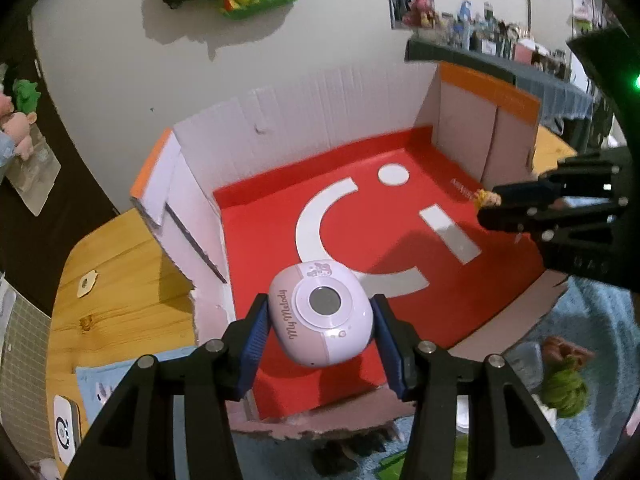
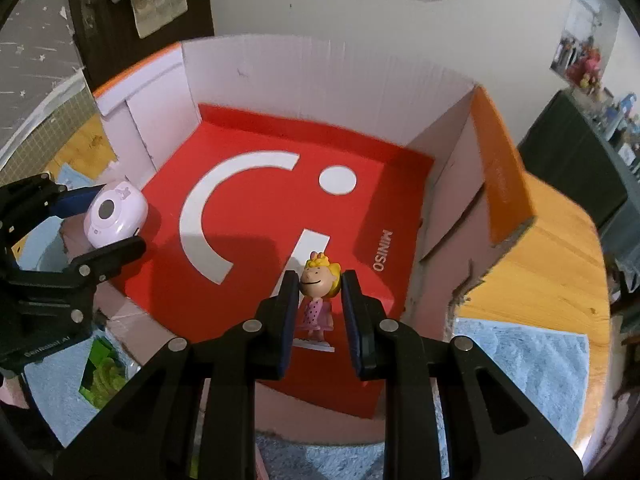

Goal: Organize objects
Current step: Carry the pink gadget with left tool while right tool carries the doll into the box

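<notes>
Wooden desk point(image 2: 540, 248) carries an open red-floored box point(image 1: 280, 224). Left gripper point(image 1: 320, 332) clamps the pink camera point(image 1: 320, 312) above the box's near-left corner; right gripper point(image 2: 320, 308) clamps the figurine point(image 2: 318, 300), upright, above the near-right floor. Both need lowering.
</notes>
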The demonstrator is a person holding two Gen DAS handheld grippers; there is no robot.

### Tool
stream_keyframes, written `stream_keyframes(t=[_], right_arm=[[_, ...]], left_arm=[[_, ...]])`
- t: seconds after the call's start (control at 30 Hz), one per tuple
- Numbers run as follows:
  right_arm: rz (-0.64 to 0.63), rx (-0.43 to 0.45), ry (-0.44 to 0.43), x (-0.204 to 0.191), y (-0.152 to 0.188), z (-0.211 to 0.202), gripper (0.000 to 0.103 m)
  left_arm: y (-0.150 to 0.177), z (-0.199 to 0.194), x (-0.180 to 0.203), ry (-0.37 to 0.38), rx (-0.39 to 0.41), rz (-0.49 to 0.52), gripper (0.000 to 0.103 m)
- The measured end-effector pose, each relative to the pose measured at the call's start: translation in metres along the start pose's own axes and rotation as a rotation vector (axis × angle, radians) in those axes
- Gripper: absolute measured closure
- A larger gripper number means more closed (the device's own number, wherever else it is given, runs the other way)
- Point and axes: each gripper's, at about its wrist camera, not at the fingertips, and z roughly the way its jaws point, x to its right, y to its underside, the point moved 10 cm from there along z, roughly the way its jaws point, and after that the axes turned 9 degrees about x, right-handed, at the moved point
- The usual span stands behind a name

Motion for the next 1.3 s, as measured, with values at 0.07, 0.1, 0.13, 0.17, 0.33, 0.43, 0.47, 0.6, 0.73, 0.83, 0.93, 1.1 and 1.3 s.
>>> stream_keyframes(t=[0.07,0.1,0.13,0.17,0.33,0.43,0.47,0.6,0.73,0.83,0.93,1.1,1.3], right_arm=[[-0.012,-0.022,0.008,0.001,0.003,0.005,0.082],[-0.019,-0.032,0.009,0.002,0.004,0.007,0.082],[-0.024,-0.048,0.003,0.001,0.006,0.01,0.082],[-0.027,-0.059,0.0,0.001,0.008,0.012,0.082],[-0.053,-0.092,0.014,0.004,0.015,0.018,0.082],[-0.063,-0.098,0.012,0.006,0.014,0.018,0.082],[-0.062,-0.1,0.009,0.007,0.015,0.017,0.082],[-0.075,-0.109,0.007,0.01,0.017,0.014,0.082],[-0.087,-0.118,0.019,0.014,0.021,0.012,0.081],[-0.09,-0.115,0.022,0.016,0.022,0.008,0.081],[-0.086,-0.114,0.022,0.019,0.023,0.005,0.081],[-0.091,-0.104,0.03,0.023,0.026,-0.001,0.081],[-0.075,-0.099,0.029,0.029,0.029,-0.008,0.081]], left_arm=[[0.004,0.006,-0.001,-0.013,-0.021,0.017,0.05],[0.006,0.009,-0.002,-0.015,-0.032,0.021,0.05],[0.007,0.011,-0.002,-0.017,-0.039,0.022,0.05],[0.008,0.013,-0.004,-0.02,-0.045,0.019,0.05],[0.012,0.024,-0.012,-0.04,-0.075,0.027,0.05],[0.013,0.028,-0.015,-0.039,-0.082,0.02,0.05],[0.013,0.028,-0.015,-0.039,-0.086,0.023,0.05],[0.012,0.029,-0.016,-0.043,-0.093,0.027,0.049],[0.011,0.029,-0.017,-0.041,-0.094,0.023,0.049],[0.011,0.028,-0.017,-0.043,-0.093,0.024,0.048],[0.011,0.028,-0.017,-0.043,-0.093,0.024,0.048],[0.01,0.028,-0.017,-0.042,-0.092,0.023,0.048],[0.009,0.027,-0.017,-0.041,-0.092,0.021,0.048]])
